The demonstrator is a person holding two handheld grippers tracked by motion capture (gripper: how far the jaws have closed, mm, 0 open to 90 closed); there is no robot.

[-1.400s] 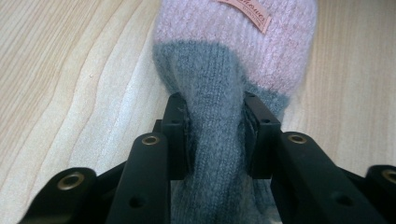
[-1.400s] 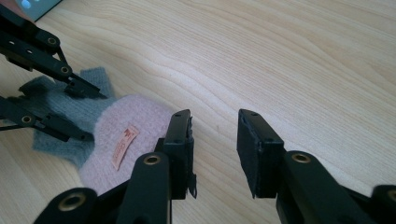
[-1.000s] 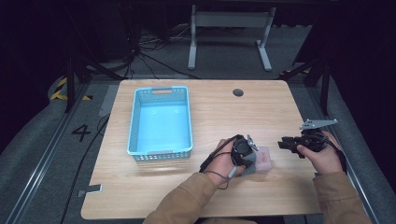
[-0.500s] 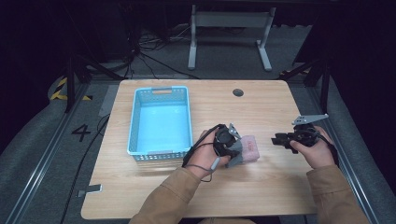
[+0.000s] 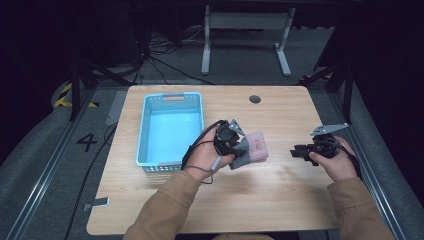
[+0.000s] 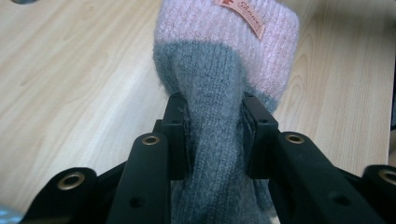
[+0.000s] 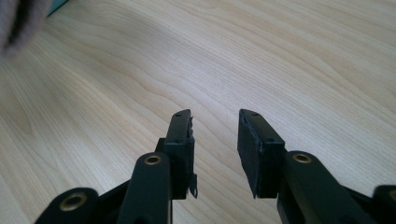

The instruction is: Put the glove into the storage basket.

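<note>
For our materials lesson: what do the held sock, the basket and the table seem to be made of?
Sock: soft knit, likely wool or acrylic; ribbed fuzzy stitches, pink over grey. Basket: light blue plastic, by its moulded perforated walls. Table: pale wood or wood-look laminate, matt, with visible grain.

The right gripper (image 7: 215, 140) rises from six o'clock, its two black jaws standing apart with only bare wood showing in the gap between them. The left pad (image 7: 181, 144) has a ragged, frayed inner edge; the right pad sits at about five o'clock from centre. Beneath them the light wooden table (image 7: 280, 60) spreads across the frame, its grain running toward two o'clock. At ten o'clock, in the far corner, a blurred grey knitted cloth (image 7: 21, 23) hangs in, with a sliver of teal just beside it.
</note>
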